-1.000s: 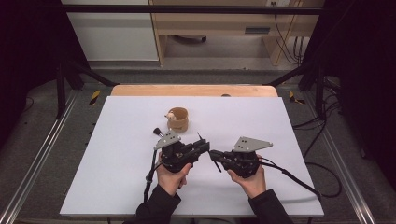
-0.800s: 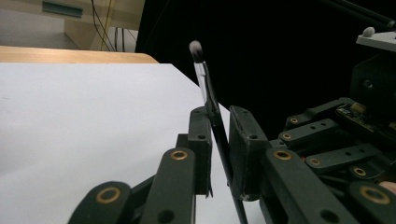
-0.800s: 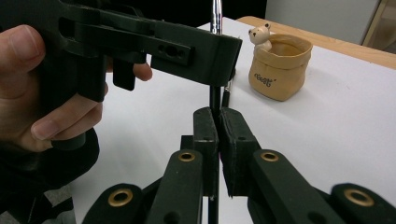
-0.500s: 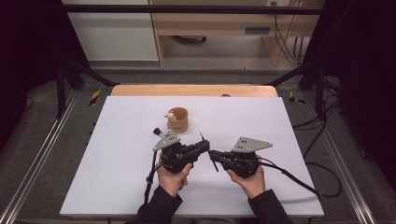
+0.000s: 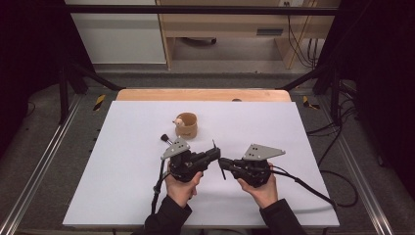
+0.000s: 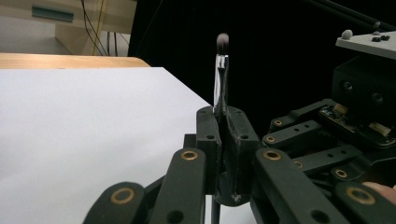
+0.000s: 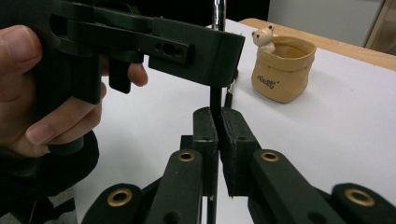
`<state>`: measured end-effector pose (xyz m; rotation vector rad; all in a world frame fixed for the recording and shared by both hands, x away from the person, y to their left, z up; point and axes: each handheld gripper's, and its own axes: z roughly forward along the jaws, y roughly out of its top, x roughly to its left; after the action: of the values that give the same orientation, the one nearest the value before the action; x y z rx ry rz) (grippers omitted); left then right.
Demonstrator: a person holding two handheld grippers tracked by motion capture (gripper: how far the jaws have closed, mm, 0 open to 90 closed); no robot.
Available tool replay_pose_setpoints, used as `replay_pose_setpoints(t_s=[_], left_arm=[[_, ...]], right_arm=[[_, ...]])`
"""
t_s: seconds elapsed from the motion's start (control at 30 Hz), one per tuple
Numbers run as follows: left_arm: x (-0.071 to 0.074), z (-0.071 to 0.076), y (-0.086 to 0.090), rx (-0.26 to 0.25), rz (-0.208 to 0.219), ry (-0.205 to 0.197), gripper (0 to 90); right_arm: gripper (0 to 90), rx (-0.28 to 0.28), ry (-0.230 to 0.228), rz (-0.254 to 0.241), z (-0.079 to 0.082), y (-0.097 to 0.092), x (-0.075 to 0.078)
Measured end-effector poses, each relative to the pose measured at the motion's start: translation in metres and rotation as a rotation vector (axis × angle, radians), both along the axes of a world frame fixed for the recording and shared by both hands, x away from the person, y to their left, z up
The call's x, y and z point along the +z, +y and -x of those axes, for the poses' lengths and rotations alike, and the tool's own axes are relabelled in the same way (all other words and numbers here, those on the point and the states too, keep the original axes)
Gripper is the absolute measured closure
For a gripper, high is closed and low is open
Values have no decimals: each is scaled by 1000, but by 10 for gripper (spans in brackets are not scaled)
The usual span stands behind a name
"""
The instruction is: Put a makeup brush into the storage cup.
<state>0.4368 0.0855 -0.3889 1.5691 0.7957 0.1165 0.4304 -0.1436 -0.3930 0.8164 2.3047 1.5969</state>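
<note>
A thin makeup brush with a dark bristle tip and a black handle stands upright between my two grippers. The left gripper is shut on the brush just below the metal ferrule; its jaws have just been closing onto it. My right gripper is shut on the black handle lower down. In the high view the left gripper and the right gripper meet tip to tip over the near middle of the white table, with the brush crossing between them.
A tan pouch-shaped cup with a small bear figure on its rim stands behind the grippers; it also sits at the upper right of the right gripper view. A second small brush lies left of the cup. Cables trail toward the near edge.
The left gripper's jaws have drawn in onto the brush. Both hands and the right gripper stay where they were.
</note>
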Motion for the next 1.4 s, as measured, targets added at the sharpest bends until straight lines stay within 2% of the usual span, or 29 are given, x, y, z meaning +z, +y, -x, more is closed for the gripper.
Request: replay_pose_setpoints(t_s=[0.1,0.2,0.47,0.6,0.73,0.93,1.1,1.4], left_arm=[[1,1,0,2,-10,-15,854],[4,2,1,12,-21,-34,854],[11,3,10,42,-69,-79,853],[13,3,14,53,-86,-92,853],[16,4,19,68,-104,-111,853],[22,5,27,84,-126,-128,852],[27,3,35,96,-146,-133,852],[39,-1,48,124,-179,-145,851]], right_arm=[[847,3,-4,-4,0,0,0],[800,0,-12,-8,0,0,0],[633,-35,-37,-5,1,-4,3],[503,-74,-45,-9,0,-8,4],[366,-132,-52,19,-2,-11,3],[273,-172,-33,12,-5,-20,-1],[192,-199,-31,27,-6,-26,-1],[112,-278,-31,18,-7,-39,-2]])
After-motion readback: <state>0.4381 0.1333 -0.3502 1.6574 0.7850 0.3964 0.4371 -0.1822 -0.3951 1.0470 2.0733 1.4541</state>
